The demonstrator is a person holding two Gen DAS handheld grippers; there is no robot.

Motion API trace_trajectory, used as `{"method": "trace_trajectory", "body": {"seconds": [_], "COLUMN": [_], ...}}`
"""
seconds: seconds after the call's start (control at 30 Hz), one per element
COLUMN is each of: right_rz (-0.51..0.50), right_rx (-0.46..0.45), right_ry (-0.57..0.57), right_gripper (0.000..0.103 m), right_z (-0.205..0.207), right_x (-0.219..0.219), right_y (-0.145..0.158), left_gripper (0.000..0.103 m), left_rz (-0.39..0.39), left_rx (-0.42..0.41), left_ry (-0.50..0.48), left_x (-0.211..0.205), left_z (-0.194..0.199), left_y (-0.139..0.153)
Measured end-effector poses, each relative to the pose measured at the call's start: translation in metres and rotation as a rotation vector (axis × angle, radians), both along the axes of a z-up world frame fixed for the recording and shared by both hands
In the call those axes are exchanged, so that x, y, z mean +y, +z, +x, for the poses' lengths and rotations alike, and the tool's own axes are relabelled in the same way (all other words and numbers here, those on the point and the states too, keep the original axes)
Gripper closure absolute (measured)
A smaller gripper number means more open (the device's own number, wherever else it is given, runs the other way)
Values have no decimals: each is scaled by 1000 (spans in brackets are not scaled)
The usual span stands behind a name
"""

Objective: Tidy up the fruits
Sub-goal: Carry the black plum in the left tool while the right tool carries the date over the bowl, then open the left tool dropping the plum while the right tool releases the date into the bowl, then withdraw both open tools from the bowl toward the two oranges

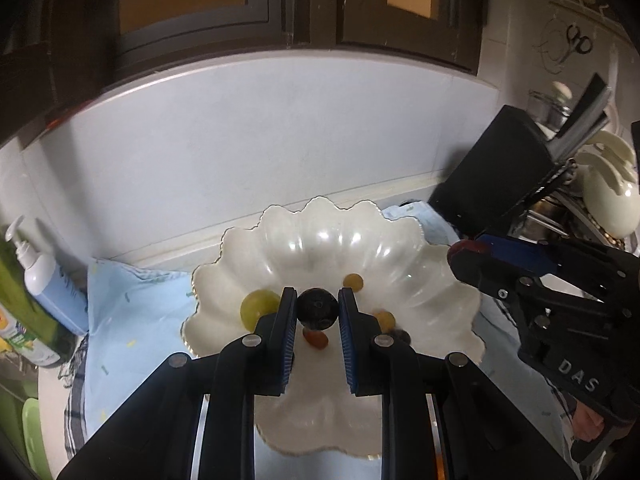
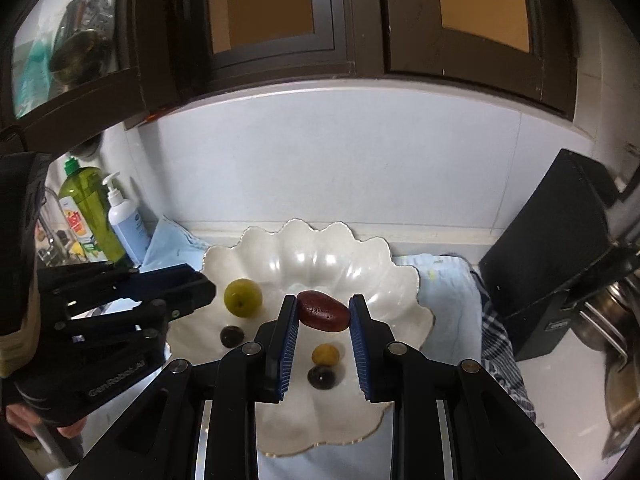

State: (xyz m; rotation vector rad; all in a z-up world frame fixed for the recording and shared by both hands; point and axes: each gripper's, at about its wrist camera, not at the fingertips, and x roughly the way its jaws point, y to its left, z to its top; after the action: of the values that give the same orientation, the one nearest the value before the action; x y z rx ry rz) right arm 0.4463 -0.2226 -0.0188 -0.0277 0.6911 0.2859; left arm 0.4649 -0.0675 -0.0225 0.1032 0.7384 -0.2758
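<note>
A black round fruit (image 1: 317, 308) sits clamped between the blue pads of the left tool (image 1: 317, 310), held above the scalloped white bowl (image 1: 320, 240); a dark red oval fruit (image 2: 323, 311) is likewise clamped in the right tool (image 2: 323, 314) over the same bowl. In the bowl lie a green fruit (image 2: 242, 295) toward its left side, a small yellow fruit (image 2: 325, 354) and a dark fruit (image 2: 321, 376) nearer its front rim, and another dark fruit (image 2: 231, 336). The bowl rests on a light blue cloth (image 1: 132, 308) on the surface. Toward the surface's left edge stand a white pump bottle (image 2: 127, 220) and a green bottle (image 2: 86, 208); a black box (image 2: 552, 240) stands at its right edge, against the pale back wall (image 2: 340, 160).
</note>
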Motion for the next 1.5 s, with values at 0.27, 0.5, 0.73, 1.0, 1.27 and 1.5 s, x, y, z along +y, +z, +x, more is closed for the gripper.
{"method": "trace_trajectory", "body": {"seconds": [0.27,0.5,0.73,1.0,1.27,1.5], "right_rz": [-6,-9,-17,-17,-6,10], "right_rx": [35,91,150,199,200,151], "right_ry": [-2,-5,-12,-27,-52,-57], "right_gripper": [76,76,76,73,56,56], "right_z": [28,51,69,84,78,58], "right_x": [3,2,-1,-8,-18,-20], "right_y": [-11,-27,-46,-54,-50,-31], "left_gripper": [81,81,81,52,38,29], "left_rz": [44,61,64,99,137,120], "left_rx": [30,71,114,110,77,26], "left_ry": [6,15,4,19,51,48], "left_x": [-9,-12,-20,-27,-23,-18], "left_z": [33,54,72,79,70,42], "left_y": [-17,-28,-37,-38,-27,-6]}}
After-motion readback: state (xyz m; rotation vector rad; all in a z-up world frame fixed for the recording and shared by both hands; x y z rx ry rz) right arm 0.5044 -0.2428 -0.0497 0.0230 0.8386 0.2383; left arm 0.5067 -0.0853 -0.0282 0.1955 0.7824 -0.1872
